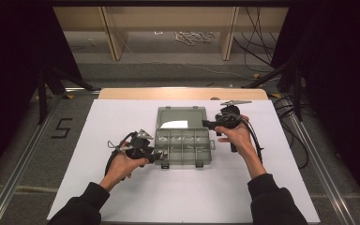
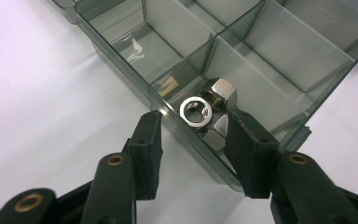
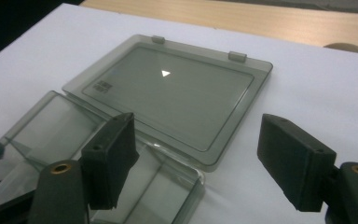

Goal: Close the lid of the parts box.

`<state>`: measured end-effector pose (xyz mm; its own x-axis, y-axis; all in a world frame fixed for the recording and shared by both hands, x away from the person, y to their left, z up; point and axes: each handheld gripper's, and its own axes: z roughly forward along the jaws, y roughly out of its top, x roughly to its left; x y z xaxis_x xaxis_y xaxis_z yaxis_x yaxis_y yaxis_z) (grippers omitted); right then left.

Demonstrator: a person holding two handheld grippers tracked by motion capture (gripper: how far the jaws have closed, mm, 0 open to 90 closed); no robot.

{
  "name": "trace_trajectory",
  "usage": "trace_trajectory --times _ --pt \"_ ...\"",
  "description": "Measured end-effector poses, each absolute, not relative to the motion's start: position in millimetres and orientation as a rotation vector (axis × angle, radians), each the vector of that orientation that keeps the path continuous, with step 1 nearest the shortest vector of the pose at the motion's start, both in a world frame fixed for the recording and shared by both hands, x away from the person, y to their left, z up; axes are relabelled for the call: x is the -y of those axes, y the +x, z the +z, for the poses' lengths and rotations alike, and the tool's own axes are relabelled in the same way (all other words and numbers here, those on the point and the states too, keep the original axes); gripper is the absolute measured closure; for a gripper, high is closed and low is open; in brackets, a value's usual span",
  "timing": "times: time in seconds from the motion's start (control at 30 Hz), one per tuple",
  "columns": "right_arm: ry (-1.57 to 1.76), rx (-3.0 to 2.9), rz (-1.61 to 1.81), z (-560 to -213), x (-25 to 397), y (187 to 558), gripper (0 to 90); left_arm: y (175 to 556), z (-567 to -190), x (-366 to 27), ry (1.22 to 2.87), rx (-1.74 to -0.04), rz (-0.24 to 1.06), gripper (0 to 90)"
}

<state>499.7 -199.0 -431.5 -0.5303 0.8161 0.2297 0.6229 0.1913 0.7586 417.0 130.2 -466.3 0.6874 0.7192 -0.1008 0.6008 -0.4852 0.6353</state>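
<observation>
- The tabletop point(image 1: 122, 187) under its white sheet carries a clear grey organiser box point(image 1: 183, 146), lid point(image 3: 168, 98) lying open flat beyond the right gripper point(image 3: 196, 154), whose jaws stand wide apart.
- The left gripper point(image 2: 193, 135) has its jaws parted, straddling the box's near wall.
- Steel nuts point(image 2: 209, 105) sit in the corner compartment, between those jaws.

A white sheet point(image 1: 187, 197) covers the wooden bench point(image 1: 183, 93), whose bare far edge meets a grey floor marked with a number five point(image 1: 62, 127), where black cables point(image 1: 258, 44) and a white rope coil point(image 1: 193, 36) lie beyond.
</observation>
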Motion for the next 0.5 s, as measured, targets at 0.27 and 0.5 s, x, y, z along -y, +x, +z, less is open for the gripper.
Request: trace_trajectory --times 0.27,0.5 --pt "1.433 -2.258 1.165 -439 200 518 28.1 417 -467 -130 2.235 -1.000 0.243 56.1" --pt "1.493 -2.270 1.154 -446 199 526 25.7 417 -466 -130 2.251 -1.005 0.233 56.5"
